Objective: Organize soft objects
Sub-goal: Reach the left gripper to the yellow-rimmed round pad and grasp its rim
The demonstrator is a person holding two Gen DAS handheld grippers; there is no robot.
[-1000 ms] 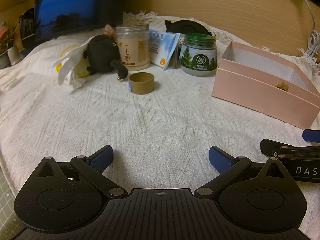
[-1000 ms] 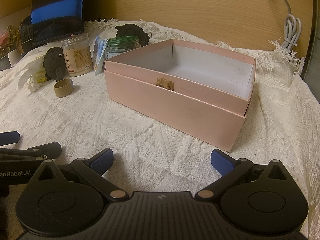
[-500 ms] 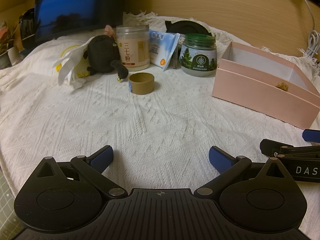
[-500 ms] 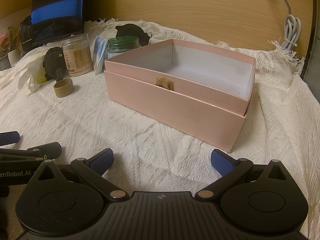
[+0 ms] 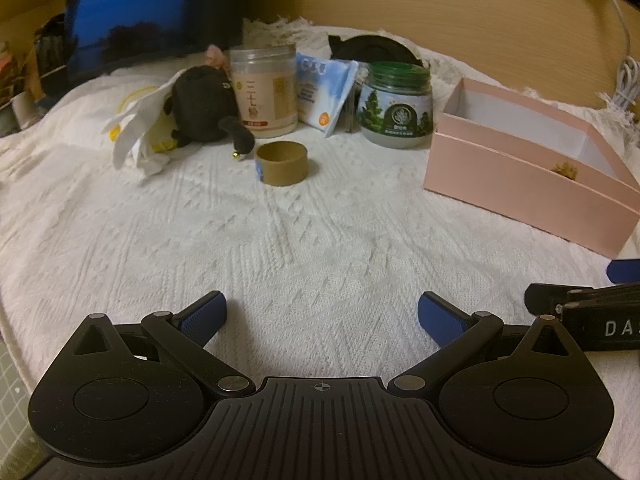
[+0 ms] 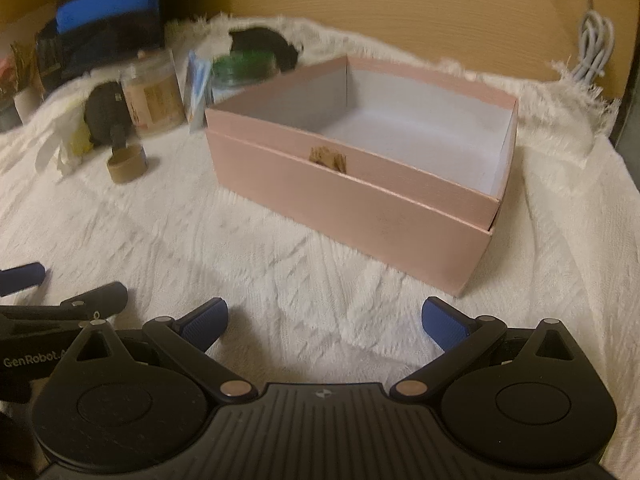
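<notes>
Nearest in the left wrist view, the left claw [image 5: 322, 312] is spread wide with nothing between its blue-padded fingers [image 5: 204, 314], low over the white knitted cloth [image 5: 320, 240] that covers the surface. At the right edge a part of the right claw shows with the white letters "DA". In the right wrist view, the right claw [image 6: 324, 318] is also wide open and empty, and the black body beside it at the left reads "GenRobot.A".

Farther on stands a short brown cardboard ring with a blue patch [image 5: 282, 162]. To the right is the open pink cardboard box [image 5: 520, 184], its white inside empty, with a small brown tuft [image 6: 328, 159] on the near wall.

Behind the ring lies the black plush toy [image 5: 204, 110], leaning on a white and yellow soft object [image 5: 138, 132], just beside a clear plastic jar with beige powder [image 5: 266, 90] that carries Chinese characters. Then come a blue and white packet [image 5: 324, 90] and a green-lidded jar with a tree label [image 5: 396, 106]; their small writing is not readable. At the back there is a dark screen showing blue [image 5: 132, 20].
</notes>
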